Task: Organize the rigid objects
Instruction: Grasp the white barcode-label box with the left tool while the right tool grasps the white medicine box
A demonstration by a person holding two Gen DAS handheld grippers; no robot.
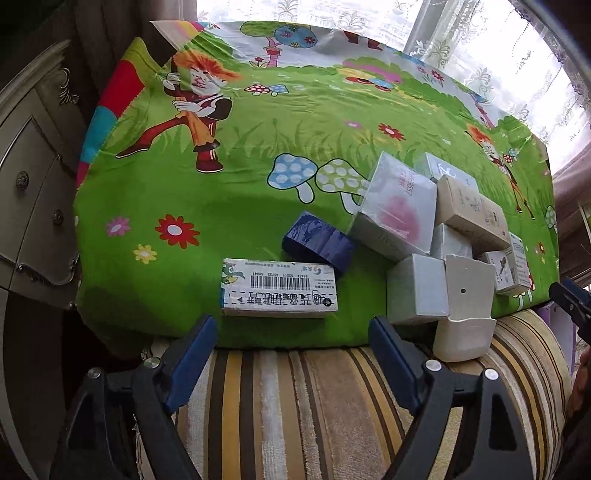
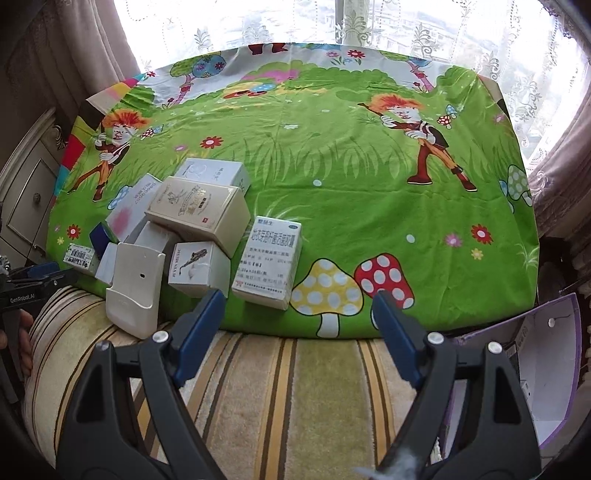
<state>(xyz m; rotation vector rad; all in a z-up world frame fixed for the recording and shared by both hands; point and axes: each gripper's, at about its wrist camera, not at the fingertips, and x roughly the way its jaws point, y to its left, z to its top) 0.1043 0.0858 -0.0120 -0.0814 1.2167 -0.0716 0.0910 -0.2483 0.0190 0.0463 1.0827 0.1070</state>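
Note:
A jumble of small boxes lies on the green cartoon cloth (image 1: 240,177). Nearest my left gripper (image 1: 293,325) is a barcode box (image 1: 279,288), with a dark blue box (image 1: 317,242) behind it. To the right are a pink-printed box (image 1: 397,210), a beige box (image 1: 472,212) and a white plastic holder (image 1: 466,306). The left gripper is open and empty. In the right wrist view a white medicine box (image 2: 269,262) stands just ahead of my right gripper (image 2: 300,299), which is open and empty. A saxophone box (image 2: 199,267) and the holder (image 2: 135,291) sit further left.
A striped cushion (image 2: 288,387) runs along the cloth's near edge under both grippers. A carved cabinet (image 1: 33,184) stands at the left. An open purple carton (image 2: 535,350) sits at the right. Lace curtains (image 2: 369,26) hang behind. The cloth's right half (image 2: 388,206) carries no boxes.

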